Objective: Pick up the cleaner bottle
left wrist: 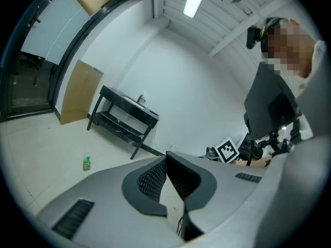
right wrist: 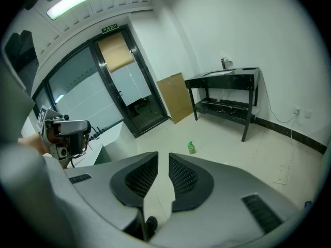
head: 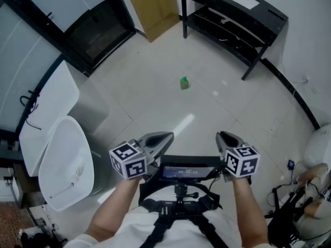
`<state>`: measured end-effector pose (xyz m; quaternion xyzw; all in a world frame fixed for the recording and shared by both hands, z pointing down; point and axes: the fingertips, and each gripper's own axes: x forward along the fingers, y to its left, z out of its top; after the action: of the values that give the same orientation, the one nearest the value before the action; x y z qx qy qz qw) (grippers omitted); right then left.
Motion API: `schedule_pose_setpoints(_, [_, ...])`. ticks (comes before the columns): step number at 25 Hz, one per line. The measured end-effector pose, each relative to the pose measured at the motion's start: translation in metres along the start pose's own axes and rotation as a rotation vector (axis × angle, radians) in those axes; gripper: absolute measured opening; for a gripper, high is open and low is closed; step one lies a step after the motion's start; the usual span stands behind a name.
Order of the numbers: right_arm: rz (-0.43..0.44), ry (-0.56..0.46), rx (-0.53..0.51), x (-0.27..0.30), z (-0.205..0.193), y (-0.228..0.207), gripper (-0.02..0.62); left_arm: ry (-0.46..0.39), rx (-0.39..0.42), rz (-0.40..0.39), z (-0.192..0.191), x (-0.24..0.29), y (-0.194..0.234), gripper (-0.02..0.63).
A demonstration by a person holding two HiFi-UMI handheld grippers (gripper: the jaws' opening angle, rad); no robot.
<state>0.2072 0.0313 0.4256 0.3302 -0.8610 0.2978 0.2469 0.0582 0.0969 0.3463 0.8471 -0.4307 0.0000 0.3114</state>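
The cleaner bottle (head: pixel 184 82), small and green, stands upright on the pale tiled floor well ahead of both grippers. It shows far off at the lower left of the left gripper view (left wrist: pixel 87 163) and just beyond the jaws in the right gripper view (right wrist: pixel 192 148). My left gripper (head: pixel 168 137) is shut with nothing in it, its tips meeting (left wrist: pixel 166 156). My right gripper (head: pixel 221 135) holds nothing; a narrow gap shows between its fingertips (right wrist: pixel 163 155). Both are held side by side at waist height, far short of the bottle.
A black two-shelf table (head: pixel 232 14) stands against the far wall, right of the bottle. A brown board (head: pixel 152 6) leans beside dark glass doors (head: pixel 98 32). A white tub (head: pixel 64 164) and grey box lie at the left. Cables and gear (head: pixel 302 190) sit at the right.
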Motion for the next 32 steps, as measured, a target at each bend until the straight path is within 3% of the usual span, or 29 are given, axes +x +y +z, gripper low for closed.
schedule_pose_setpoints(8, [0.017,0.021,-0.031,0.019,0.005,0.021,0.061,-0.013,-0.013,0.005,0.008,-0.011,0.02,0.0])
schedule_pose_setpoints(32, [-0.143,-0.007,0.055,0.12,0.071,0.061,0.061,0.033,0.003,-0.151,0.087,-0.015,0.161,0.0])
